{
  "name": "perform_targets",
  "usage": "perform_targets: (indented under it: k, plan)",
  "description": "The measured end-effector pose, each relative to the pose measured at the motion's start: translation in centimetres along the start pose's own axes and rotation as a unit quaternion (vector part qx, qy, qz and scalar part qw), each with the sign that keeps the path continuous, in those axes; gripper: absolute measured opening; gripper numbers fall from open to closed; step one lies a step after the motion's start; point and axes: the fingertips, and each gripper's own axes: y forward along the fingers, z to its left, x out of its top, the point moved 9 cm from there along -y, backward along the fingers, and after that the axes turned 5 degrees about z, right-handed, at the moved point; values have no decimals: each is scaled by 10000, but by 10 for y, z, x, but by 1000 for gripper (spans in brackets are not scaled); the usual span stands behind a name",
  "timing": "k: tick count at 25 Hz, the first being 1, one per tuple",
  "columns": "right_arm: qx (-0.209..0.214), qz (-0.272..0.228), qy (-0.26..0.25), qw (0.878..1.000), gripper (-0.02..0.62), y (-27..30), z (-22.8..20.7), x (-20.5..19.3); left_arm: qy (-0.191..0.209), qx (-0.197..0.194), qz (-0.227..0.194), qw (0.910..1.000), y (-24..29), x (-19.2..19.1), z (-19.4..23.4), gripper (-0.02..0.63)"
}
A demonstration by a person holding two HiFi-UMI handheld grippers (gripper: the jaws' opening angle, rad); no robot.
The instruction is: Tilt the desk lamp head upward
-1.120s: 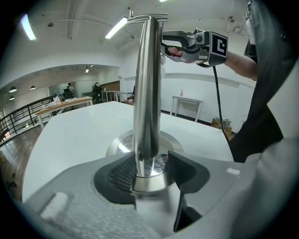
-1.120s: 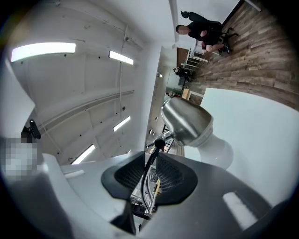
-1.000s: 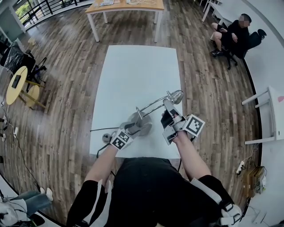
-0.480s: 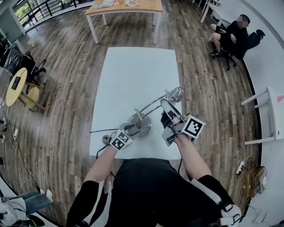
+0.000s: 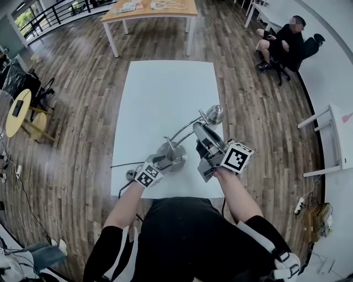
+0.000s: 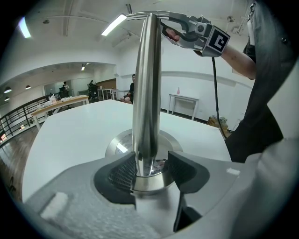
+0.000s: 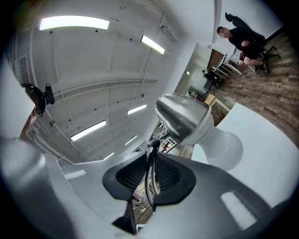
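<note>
- In the head view the left gripper (image 5: 159, 161) covers the near side of the base (image 5: 176, 151) of the desk lamp (image 5: 215, 114).
- The right gripper (image 5: 198, 130), jaws just closing on the lamp's rods (image 7: 150, 179), hides the joint behind its head (image 7: 182, 116).
- Beyond the lamp, a wooden table (image 5: 182, 10) is cut by the top edge; things on it are too small to tell.

Gleamed as smooth polished metal along lamp post (image 6: 146, 93), lamp arm (image 7: 150, 164) and lamp head (image 7: 182, 116); looked frosted at the bulb (image 7: 225, 147), matt white across the table (image 5: 165, 93).
</note>
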Motion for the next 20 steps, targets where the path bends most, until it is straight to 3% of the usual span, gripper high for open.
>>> perform_targets:
  k: [5,20]
  plan:
    - [-115,124,-320,9993,52,0,9,2,26,0,35,10000,1,3,-1,222]
    - [140,423,-1020,9938,41,17,34,-2,21,10,50,10000,1,1,0,222]
